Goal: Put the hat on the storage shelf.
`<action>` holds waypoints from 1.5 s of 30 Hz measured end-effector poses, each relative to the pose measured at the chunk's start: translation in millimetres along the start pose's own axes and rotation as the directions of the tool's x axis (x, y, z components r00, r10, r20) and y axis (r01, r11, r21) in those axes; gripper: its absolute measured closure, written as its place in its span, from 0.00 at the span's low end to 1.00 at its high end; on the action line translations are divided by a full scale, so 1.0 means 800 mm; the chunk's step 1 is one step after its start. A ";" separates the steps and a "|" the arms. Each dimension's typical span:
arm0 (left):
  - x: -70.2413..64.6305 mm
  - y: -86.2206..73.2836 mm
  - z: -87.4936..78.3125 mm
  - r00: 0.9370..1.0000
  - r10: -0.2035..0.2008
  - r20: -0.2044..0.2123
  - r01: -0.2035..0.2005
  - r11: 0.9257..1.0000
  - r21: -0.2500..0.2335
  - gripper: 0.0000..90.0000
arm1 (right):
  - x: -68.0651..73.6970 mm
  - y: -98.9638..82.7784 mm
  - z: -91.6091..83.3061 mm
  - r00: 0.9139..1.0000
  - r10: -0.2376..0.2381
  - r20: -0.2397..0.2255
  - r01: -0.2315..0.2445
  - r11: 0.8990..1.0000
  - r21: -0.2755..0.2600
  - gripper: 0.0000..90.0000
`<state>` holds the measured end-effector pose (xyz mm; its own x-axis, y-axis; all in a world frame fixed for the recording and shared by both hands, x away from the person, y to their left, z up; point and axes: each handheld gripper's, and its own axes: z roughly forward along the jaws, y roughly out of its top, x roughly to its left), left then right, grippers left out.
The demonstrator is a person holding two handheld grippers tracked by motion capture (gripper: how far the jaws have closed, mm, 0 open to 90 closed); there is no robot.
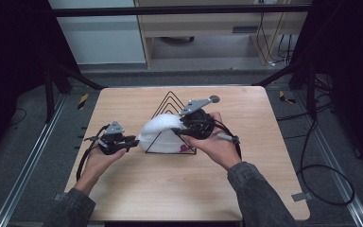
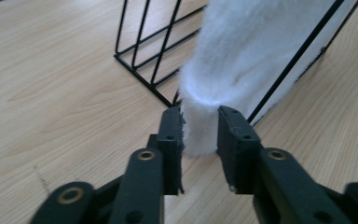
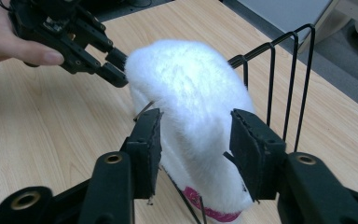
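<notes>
A white fluffy cloth [image 1: 158, 132] with a pink band [image 3: 214, 212] at its lower edge is draped over a black wire rack [image 1: 170, 101] at the middle of the wooden table [image 1: 146, 189]. My left gripper [image 2: 200, 135] is shut on a narrow strip at the edge of the cloth [image 2: 251, 51], on its left side. My right gripper [image 3: 196, 140] is open, one jaw on each side of the cloth's [image 3: 191, 88] bulging body, beside the rack's wires [image 3: 289, 79]. From the right gripper view, the left gripper [image 3: 116, 65] pinches the cloth's far end.
The rack's triangular wires [image 2: 142, 44] stand upright behind the cloth. Bare tabletop lies in front of both hands and to either side. Black cables [image 1: 321, 175] trail on the floor to the right of the table.
</notes>
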<state>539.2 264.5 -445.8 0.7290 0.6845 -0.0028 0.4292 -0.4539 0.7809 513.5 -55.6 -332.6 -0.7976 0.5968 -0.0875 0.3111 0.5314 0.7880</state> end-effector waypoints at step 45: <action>-0.023 -0.055 -0.021 0.964 -0.045 -0.261 0.062 0.996 0.057 0.05 | -0.020 -0.129 -0.114 0.969 0.182 0.169 -0.169 0.982 -0.090 0.11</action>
<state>498.1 281.4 -469.4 0.5442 0.8296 0.1250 0.5033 -0.4420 0.7425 446.8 -174.5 -356.7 -0.6288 0.7763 -0.0442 0.3934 0.3666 0.8431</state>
